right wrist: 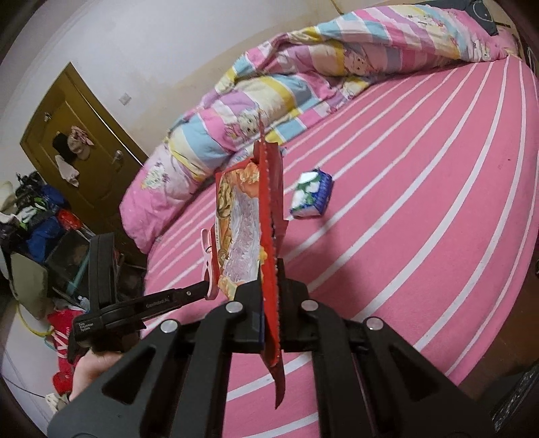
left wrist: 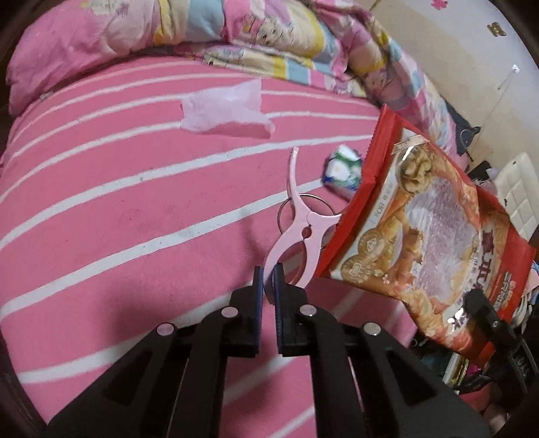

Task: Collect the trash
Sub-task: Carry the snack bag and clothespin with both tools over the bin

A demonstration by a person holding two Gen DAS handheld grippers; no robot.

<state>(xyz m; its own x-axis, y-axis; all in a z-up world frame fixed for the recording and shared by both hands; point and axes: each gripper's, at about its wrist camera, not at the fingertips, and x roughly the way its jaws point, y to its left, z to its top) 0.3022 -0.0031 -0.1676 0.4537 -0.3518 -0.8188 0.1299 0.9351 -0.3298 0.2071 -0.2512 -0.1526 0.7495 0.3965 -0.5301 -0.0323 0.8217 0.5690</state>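
My left gripper (left wrist: pixel 268 281) is shut on one handle of a pink plastic clip (left wrist: pixel 299 222), whose far end meets the edge of a red snack bag (left wrist: pixel 427 232). My right gripper (right wrist: pixel 269 283) is shut on the red snack bag (right wrist: pixel 266 209) and holds it upright above the bed. In the right wrist view the left gripper (right wrist: pixel 205 289) and the pink clip (right wrist: pixel 207 249) show at the bag's left side. A small blue, green and white packet (left wrist: pixel 342 170) (right wrist: pixel 311 193) lies on the bed beyond the bag. A crumpled white tissue (left wrist: pixel 225 109) lies farther back.
The bed has a pink sheet with white stripes (left wrist: pixel 118 202) (right wrist: pixel 421 202). A rumpled pastel cartoon quilt (left wrist: pixel 269 30) (right wrist: pixel 303 87) runs along its far side. A brown door (right wrist: pixel 74 141) and piles of clothes and bags (right wrist: pixel 43 219) stand beside the bed.
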